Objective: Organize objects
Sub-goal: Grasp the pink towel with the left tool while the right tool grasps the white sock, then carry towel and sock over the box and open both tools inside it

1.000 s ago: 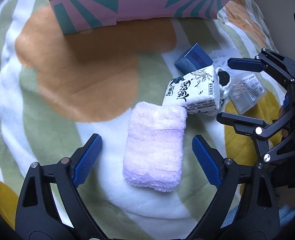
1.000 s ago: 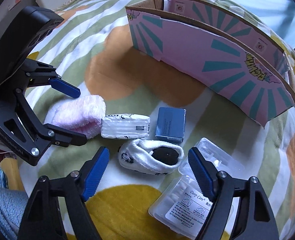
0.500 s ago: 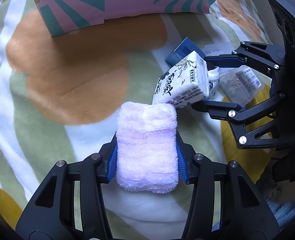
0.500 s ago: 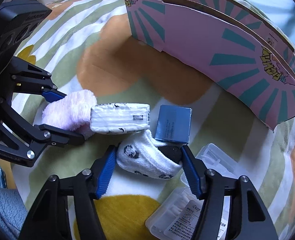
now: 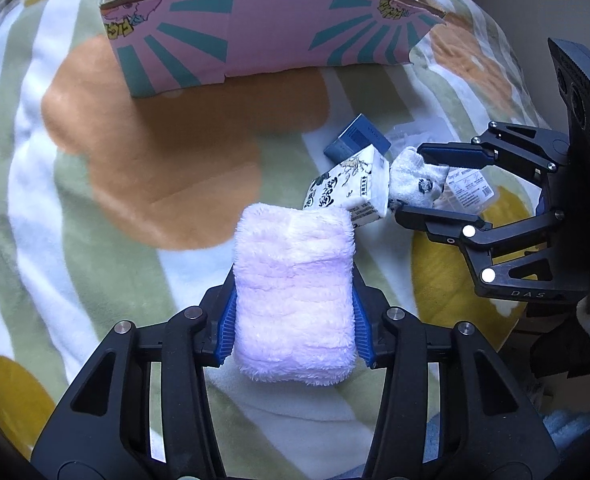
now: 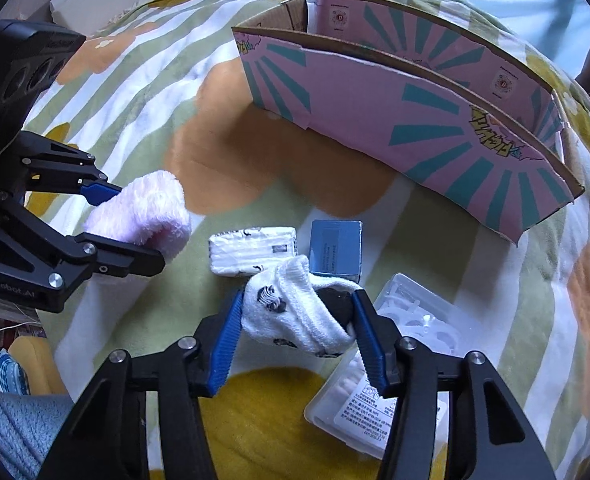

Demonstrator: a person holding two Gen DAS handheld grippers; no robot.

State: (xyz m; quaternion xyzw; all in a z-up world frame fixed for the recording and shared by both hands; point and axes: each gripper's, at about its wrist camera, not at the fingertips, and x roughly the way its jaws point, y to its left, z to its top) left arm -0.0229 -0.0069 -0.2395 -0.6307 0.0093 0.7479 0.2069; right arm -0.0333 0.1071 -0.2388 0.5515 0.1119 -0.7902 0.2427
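A second ago both sets of jaws stood wide over things lying on the bed; now each has closed on its pick and lifted it. The left gripper [image 5: 293, 320] clamps the fluffy pale-pink folded towel [image 5: 293, 288] by its long sides, the blue pads pressed into the pile. The right gripper [image 6: 301, 344] has its jaws closing further on the white rolled sock with black animal prints [image 6: 295, 312], which is pinched between the pads and clear of the blanket.

Left on the flowered, striped blanket [image 6: 143, 112], about mid-bed, lie a white printed tissue pack [image 6: 251, 250], a small blue carton [image 6: 335, 248] and two clear plastic cases [image 6: 411, 316], close together. The open pink cardboard box with teal rays [image 6: 395, 104] stands beyond them toward the far edge, probably the destination.

Risks: the sock is soft and held off-centre, so it may slip or unroll on the way. The towel's free end overhangs the tissue pack and could drag it. The two grippers are near each other and could collide if both head for the box together.
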